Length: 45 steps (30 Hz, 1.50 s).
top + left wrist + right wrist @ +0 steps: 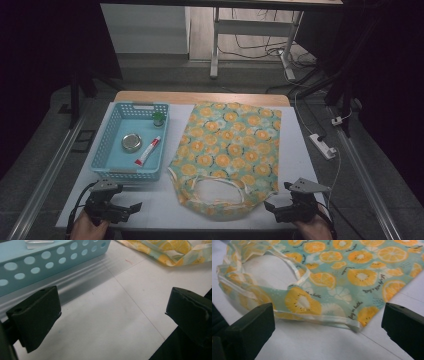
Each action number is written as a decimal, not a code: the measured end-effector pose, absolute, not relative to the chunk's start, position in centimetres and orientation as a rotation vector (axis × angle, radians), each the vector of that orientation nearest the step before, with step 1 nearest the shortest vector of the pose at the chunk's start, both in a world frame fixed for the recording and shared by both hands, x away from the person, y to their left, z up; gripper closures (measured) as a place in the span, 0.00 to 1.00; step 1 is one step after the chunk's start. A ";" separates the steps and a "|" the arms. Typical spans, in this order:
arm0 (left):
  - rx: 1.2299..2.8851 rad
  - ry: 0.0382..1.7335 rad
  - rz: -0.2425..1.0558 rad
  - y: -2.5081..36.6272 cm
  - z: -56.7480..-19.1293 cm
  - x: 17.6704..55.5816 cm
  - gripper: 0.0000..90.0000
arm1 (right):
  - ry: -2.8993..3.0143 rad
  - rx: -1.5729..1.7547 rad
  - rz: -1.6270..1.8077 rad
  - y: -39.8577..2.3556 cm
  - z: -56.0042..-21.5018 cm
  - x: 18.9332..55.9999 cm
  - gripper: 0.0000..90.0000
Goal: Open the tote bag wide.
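A teal cloth bag (227, 150) printed with orange slices lies flat on the white table (150, 200), its handles toward me. A light blue perforated basket (107, 150) sits to its left and holds a round metal tin (131, 142), a red and white tube (148, 150) and a small green-capped bottle (158, 118). My left gripper (131, 207) rests open near the table's front left corner, just in front of the basket (50, 257). My right gripper (270, 209) is open at the front right, jaws wide, facing the bag's near corner (359, 317). Neither holds anything.
The table's front edge lies right beneath both grippers. A white power strip (322, 145) with a cable lies on the floor to the right. Metal rails run along both sides, and a desk frame (215, 45) stands beyond the table.
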State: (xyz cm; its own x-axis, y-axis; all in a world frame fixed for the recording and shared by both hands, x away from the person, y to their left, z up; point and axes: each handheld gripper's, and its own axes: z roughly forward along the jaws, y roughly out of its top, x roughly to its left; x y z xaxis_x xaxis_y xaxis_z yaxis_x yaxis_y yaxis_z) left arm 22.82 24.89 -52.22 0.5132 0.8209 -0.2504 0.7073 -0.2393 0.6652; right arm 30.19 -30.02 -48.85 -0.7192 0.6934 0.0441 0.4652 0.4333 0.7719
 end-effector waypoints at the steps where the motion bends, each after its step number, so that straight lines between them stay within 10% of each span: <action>1: 2.004 1.247 0.189 24.9 -52.2 22.8 0.00 | 2.410 0.995 1.164 -29.9 -48.8 30.2 0.00; 45: 2.040 1.234 0.186 24.6 -52.3 22.9 0.01 | 2.631 0.855 1.186 -20.1 -48.2 32.1 0.00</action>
State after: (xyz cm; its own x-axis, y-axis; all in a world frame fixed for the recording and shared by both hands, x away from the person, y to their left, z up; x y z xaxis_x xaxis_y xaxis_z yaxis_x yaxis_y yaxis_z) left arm 22.94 24.60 -52.29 0.5285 0.8153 -0.2366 0.7090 -0.2705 0.6513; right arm 32.05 -20.12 -48.15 -0.8307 0.5460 0.1084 0.4427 0.5300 0.7233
